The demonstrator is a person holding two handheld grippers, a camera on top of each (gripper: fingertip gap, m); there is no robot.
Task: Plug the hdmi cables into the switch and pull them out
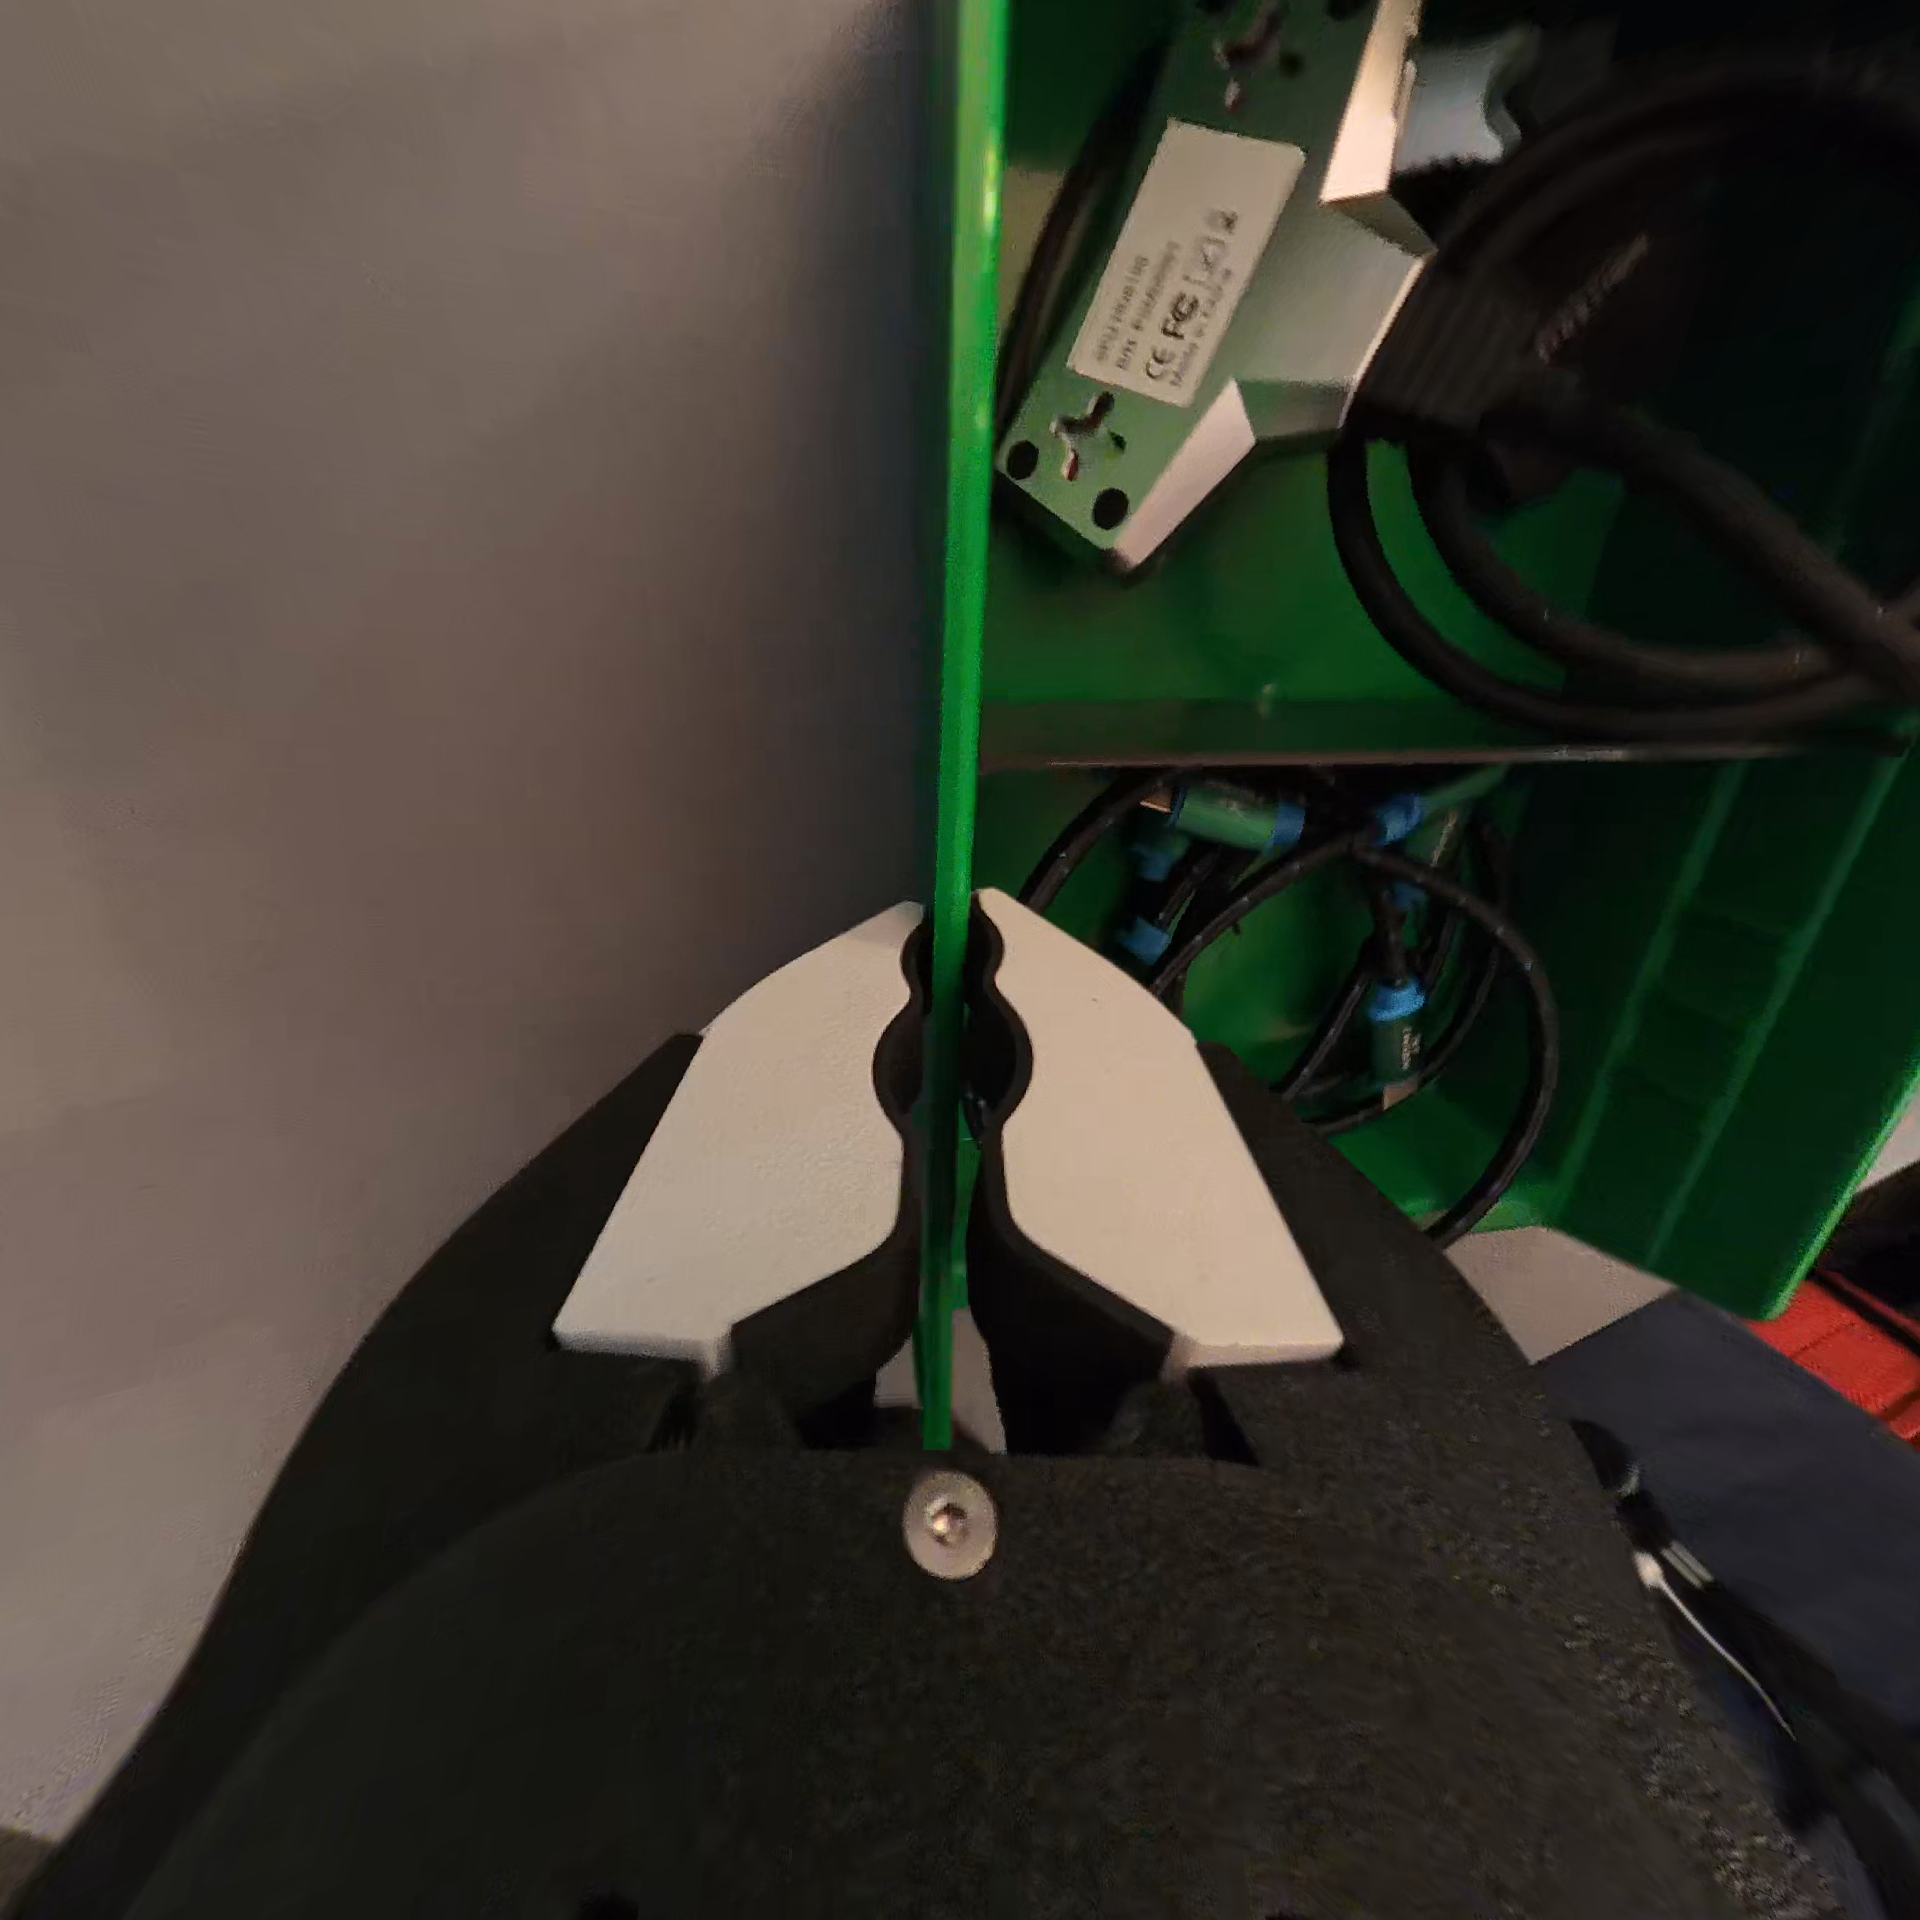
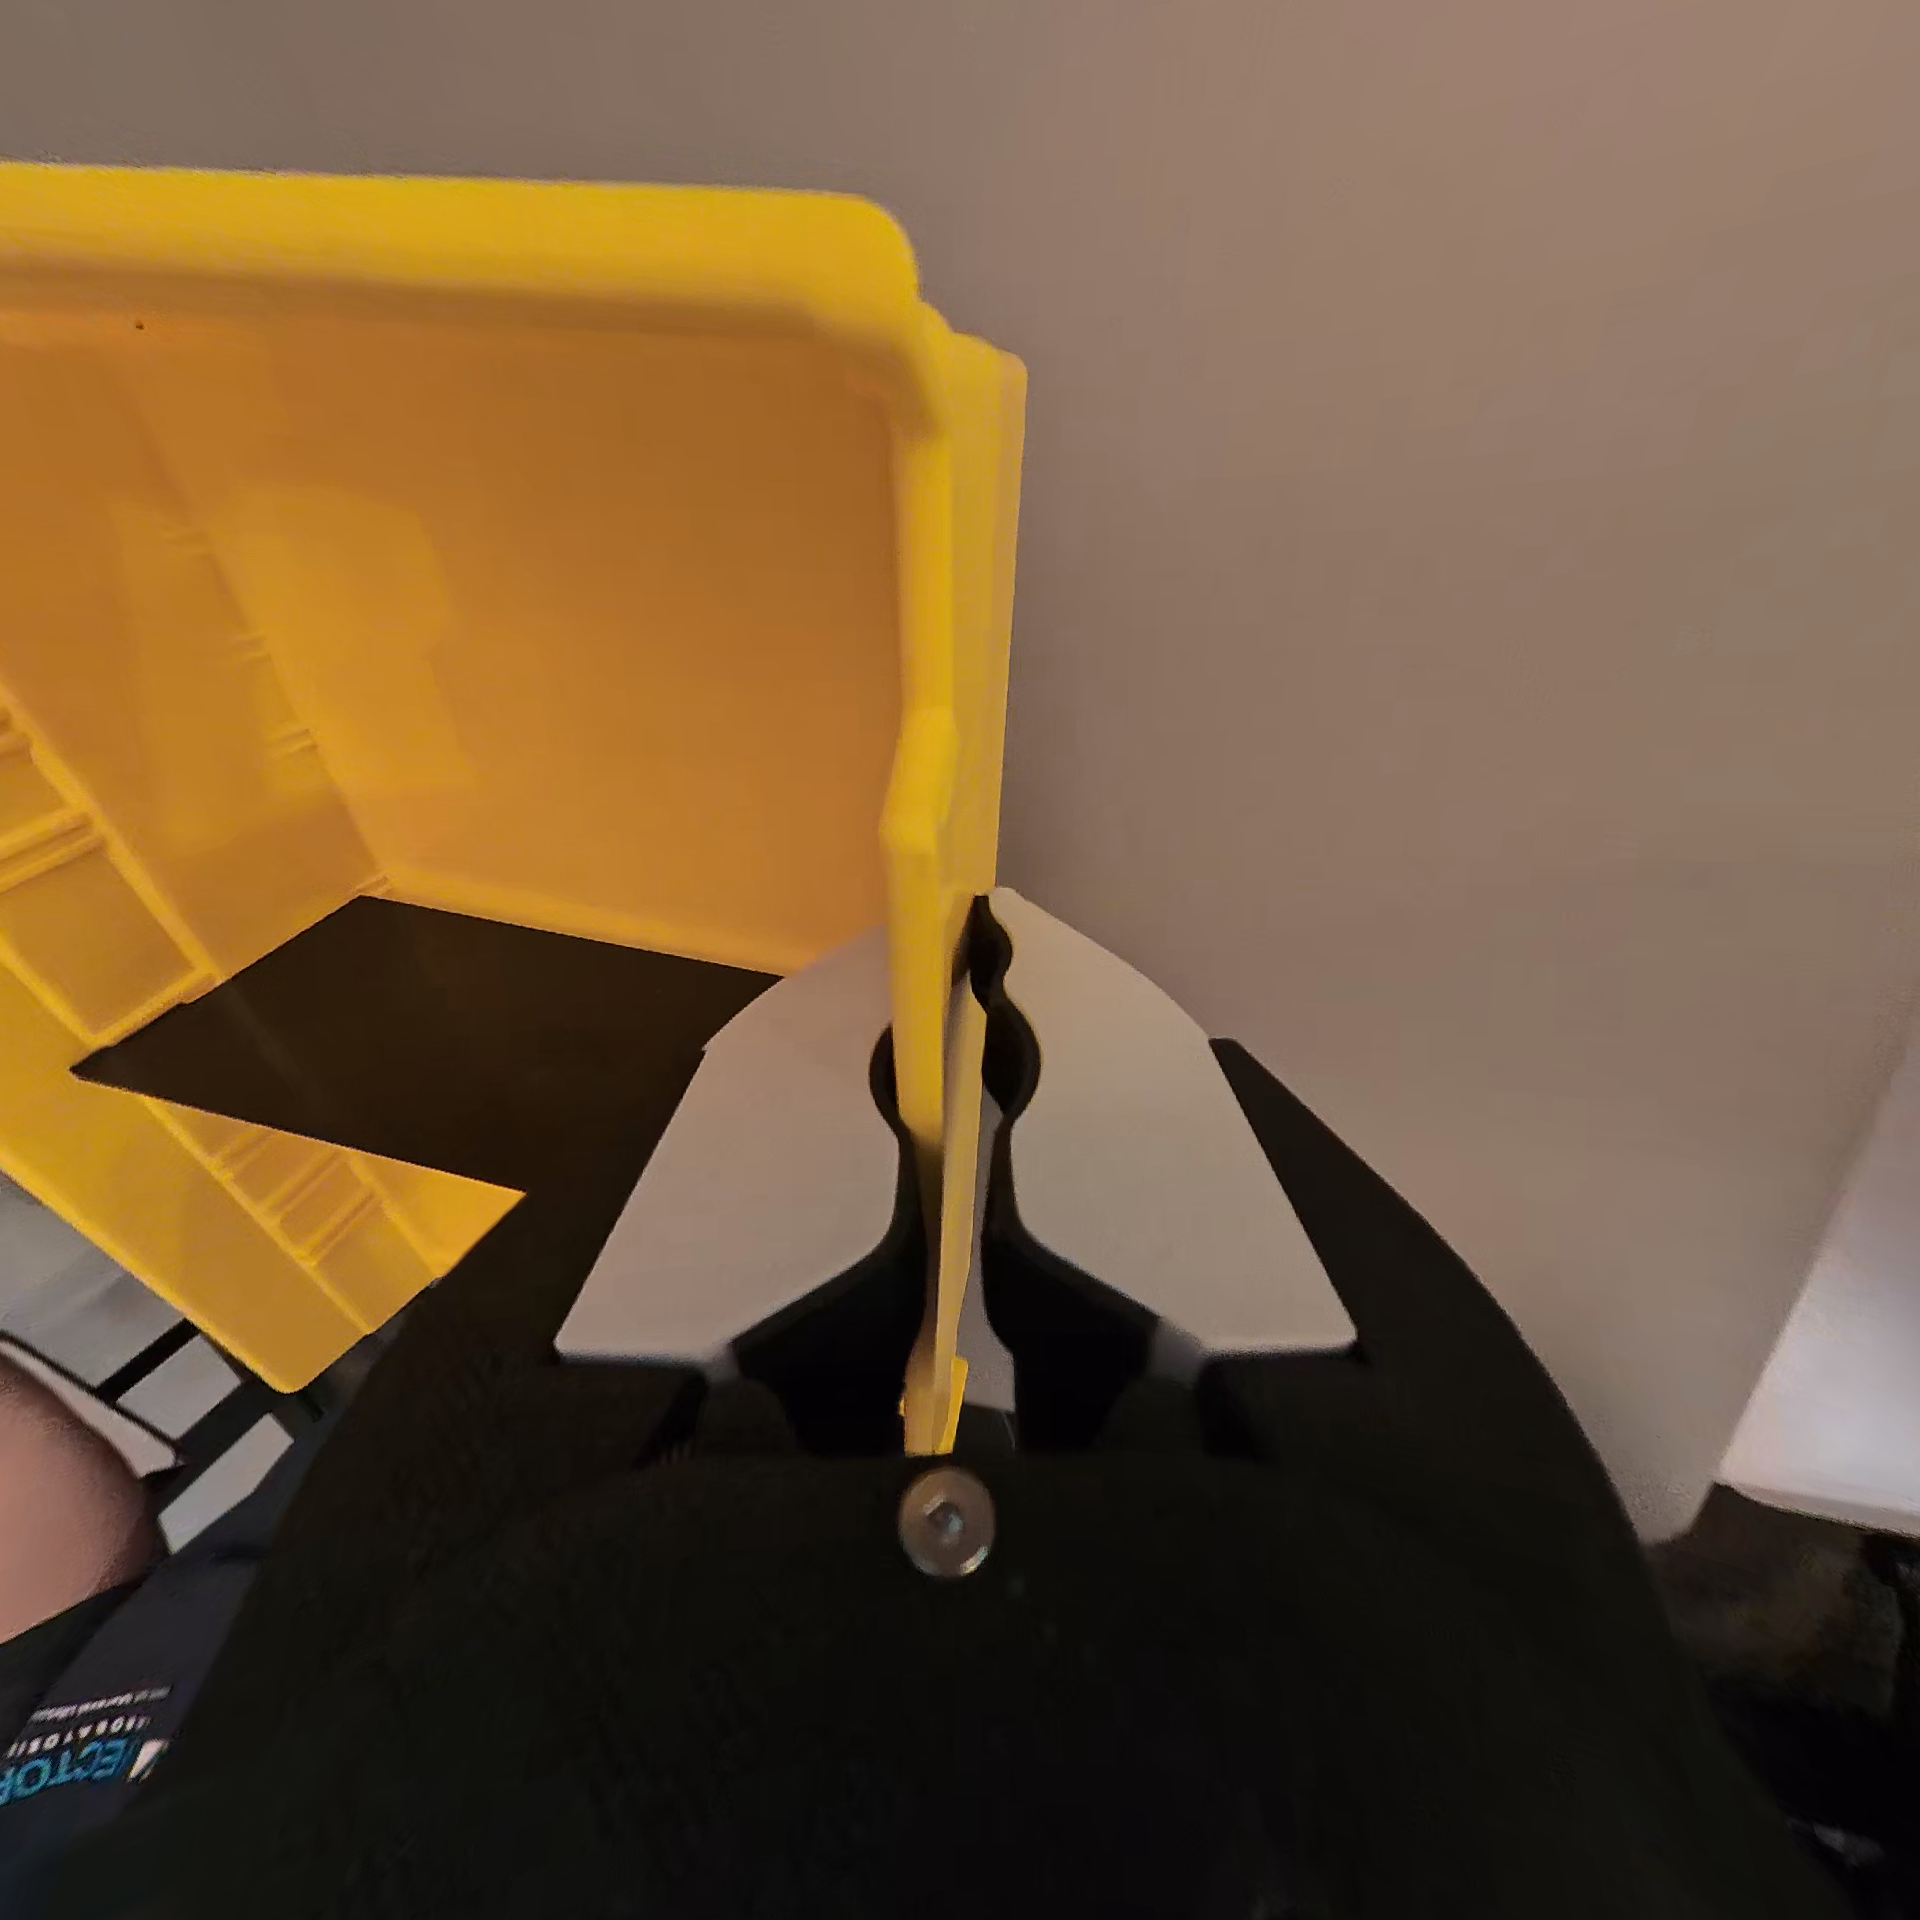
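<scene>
My left gripper (image 1: pixel 951 914) is shut on the thin left wall of a green bin (image 1: pixel 971 520), held in front of a plain wall. Inside the bin's far compartment lies a silver switch box (image 1: pixel 1226 343) with a white label, underside up, beside a thick black HDMI cable (image 1: pixel 1538 436) with a black plug. The near compartment holds thin black cables with blue-collared plugs (image 1: pixel 1392 1003). My right gripper (image 2: pixel 961 914) is shut on the right wall of a yellow bin (image 2: pixel 520 623), which has a black divider (image 2: pixel 436 1039) and looks empty.
A black divider plate (image 1: pixel 1455 743) splits the green bin. Dark cloth and something red (image 1: pixel 1860 1361) lie at the lower right of the left wrist view. A white surface edge (image 2: pixel 1829 1351) stands at the right, with a person's arm (image 2: pixel 52 1507) at the lower left. The grippers' ends are close to 55 cm from one another.
</scene>
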